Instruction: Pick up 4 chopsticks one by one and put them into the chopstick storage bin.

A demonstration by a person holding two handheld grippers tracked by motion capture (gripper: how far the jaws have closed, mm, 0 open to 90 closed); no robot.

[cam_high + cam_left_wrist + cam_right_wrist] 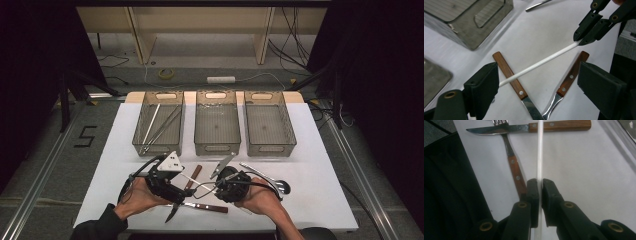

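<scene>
A white chopstick (197, 181) hangs above the table between my two grippers. My right gripper (214, 189) is shut on one end of it; its jaws pinch the stick (539, 157) in the right gripper view, gripper (539, 187). In the left gripper view, my left gripper (539, 87) stands wide open. The chopstick (541, 62) runs from beside its left jaw up to the right gripper (584, 37). Neither left pad presses on it. My left gripper (181, 192) faces the right one at the table's front.
A wooden-handled knife (195, 175) and fork (212, 207) lie crossed under the chopstick, knife (509, 75), fork (571, 75). Three clear bins stand behind: left (159, 149) with long utensils, middle (217, 148), right (270, 148). A metal ladle (265, 177) lies at the right.
</scene>
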